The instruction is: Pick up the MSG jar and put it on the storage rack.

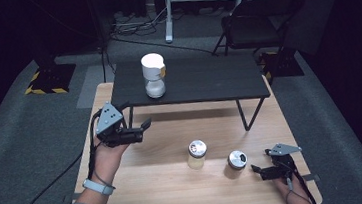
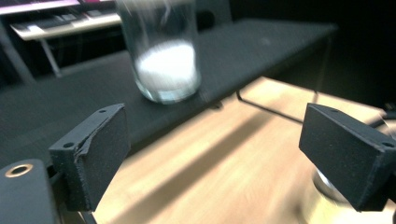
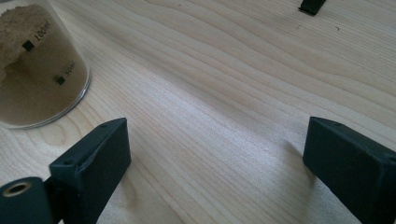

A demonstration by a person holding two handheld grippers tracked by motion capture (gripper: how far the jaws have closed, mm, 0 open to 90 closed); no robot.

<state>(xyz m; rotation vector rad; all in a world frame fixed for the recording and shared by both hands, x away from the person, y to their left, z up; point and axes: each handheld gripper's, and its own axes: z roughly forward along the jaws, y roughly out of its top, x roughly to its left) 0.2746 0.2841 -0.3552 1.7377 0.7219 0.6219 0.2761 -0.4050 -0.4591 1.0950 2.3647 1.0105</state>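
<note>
High view: left gripper (image 1: 147, 124) and right gripper (image 1: 256, 169) gape empty; a careless reach could topple the near jar (image 1: 197, 154).

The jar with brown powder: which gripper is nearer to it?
Right. The right gripper sits just beside the jar with brown powder; the left gripper hangs apart, across the wooden table.

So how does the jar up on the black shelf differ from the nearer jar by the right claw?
The shelf jar stands raised on the black shelf; the near jar sits on the wooden table. The shelf jar holds white powder, while the near jar holds tan powder up to its printed marks. The shelf jar looks taller. Both are clear, upright and untouched.
</note>
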